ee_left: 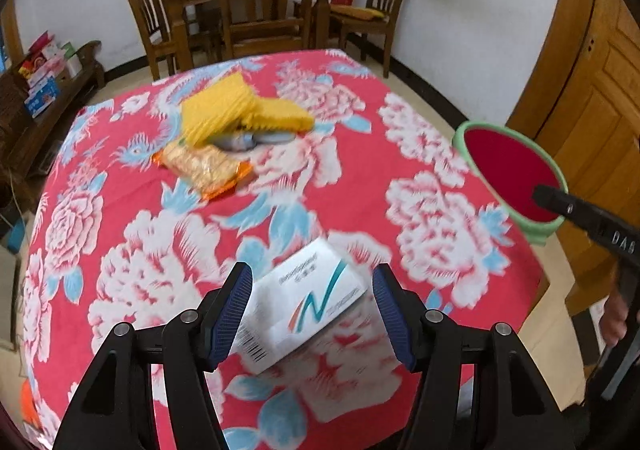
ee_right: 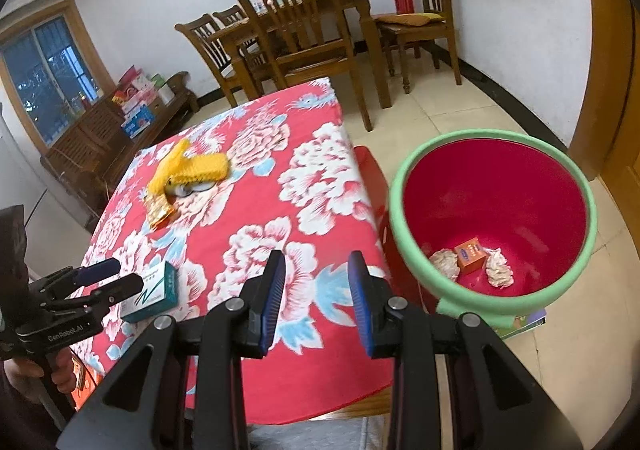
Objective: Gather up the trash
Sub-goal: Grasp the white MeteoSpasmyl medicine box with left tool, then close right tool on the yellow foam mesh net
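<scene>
Flowered cloth covered the bench (ee_left: 360, 177); the white box (ee_left: 304, 302) lay on it between the left gripper's (ee_left: 312, 314) parted fingers, untouched. Right gripper's (ee_right: 316, 302) fingers stood apart, empty.

A table (ee_right: 328, 390) is covered by a red flowered cloth (ee_left: 352, 177). A white box (ee_left: 304, 306) is seen at 6 o'clock; a snack packet (ee_left: 204, 165) and yellow knitted slippers (ee_left: 240, 113) at 11 o'clock.
</scene>
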The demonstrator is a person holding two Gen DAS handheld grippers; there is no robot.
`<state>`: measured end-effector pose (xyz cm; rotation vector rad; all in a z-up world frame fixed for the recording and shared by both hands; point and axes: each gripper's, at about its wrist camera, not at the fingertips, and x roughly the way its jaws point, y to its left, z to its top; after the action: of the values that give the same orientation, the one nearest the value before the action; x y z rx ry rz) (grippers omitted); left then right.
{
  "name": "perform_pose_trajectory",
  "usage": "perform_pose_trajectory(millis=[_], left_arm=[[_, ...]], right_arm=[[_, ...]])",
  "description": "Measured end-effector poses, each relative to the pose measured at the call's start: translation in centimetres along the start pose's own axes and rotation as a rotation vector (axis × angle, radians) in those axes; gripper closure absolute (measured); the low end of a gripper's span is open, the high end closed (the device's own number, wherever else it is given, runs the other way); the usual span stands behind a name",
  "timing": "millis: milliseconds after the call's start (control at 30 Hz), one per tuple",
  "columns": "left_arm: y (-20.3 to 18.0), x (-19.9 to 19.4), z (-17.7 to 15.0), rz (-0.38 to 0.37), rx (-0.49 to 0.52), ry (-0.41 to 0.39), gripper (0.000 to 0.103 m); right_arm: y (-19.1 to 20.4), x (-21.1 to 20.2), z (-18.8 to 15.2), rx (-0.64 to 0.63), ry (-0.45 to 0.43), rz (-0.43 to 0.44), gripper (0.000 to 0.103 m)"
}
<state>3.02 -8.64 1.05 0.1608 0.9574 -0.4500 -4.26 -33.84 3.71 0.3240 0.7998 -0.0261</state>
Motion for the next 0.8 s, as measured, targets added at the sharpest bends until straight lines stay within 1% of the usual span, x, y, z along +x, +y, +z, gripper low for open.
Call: perform_pose_trajectory(millis=[67, 100, 133, 233, 333, 500, 533, 600, 667, 733, 800], left_arm=[[0.4, 0.4, -0.3, 0.000, 0.012, 0.030, 0.037], [0.5, 0.7, -0.4, 0.005, 0.023, 0.046, 0.030], [0.6, 1.0, -0.5, 0.008, 0.036, 0.059, 0.028], [0.7, 1.9, -0.9, 0.027, 0.077, 0.095, 0.027], [0.7, 2.5, -0.9, 0.066, 0.120, 0.097, 0.027], [1.3, 4.0, -1.0, 0.048, 0.121, 0.118, 0.027], [1.5, 4.0, -0.9, 0.032, 0.111, 0.106, 0.027], [1.8, 4.0, -0.9, 0.025, 0.094, 0.091, 0.035], [2.2, 3.7, -0.9, 0.013, 0.068, 0.067, 0.039], [2.8, 3.4, -0.7, 0.001, 0.030, 0.051, 0.041], [3.5, 3.0, -0.4, 0.009, -0.002, 0.031, 0.043]], right_arm=[[0.5, 0.0, -0.1, -0.007, 0.004, 0.003, 0.069], [0.7, 0.1, -0.1, -0.009, 0.006, 0.004, 0.069], [0.9, 0.1, -0.1, -0.012, 0.007, 0.005, 0.068], [1.4, 0.2, -0.3, -0.020, 0.012, 0.008, 0.067], [1.8, 0.4, -0.3, -0.030, 0.018, 0.010, 0.067], [2.6, 0.8, -0.2, -0.048, 0.030, 0.012, 0.067], [2.7, 0.9, -0.2, -0.052, 0.032, 0.014, 0.067], [3.1, 1.1, 0.0, -0.063, 0.039, 0.015, 0.067], [3.6, 1.4, 0.2, -0.077, 0.043, 0.020, 0.067], [4.3, 1.8, 0.5, -0.094, 0.047, 0.026, 0.067], [5.1, 2.3, 0.9, -0.113, 0.052, 0.035, 0.067]])
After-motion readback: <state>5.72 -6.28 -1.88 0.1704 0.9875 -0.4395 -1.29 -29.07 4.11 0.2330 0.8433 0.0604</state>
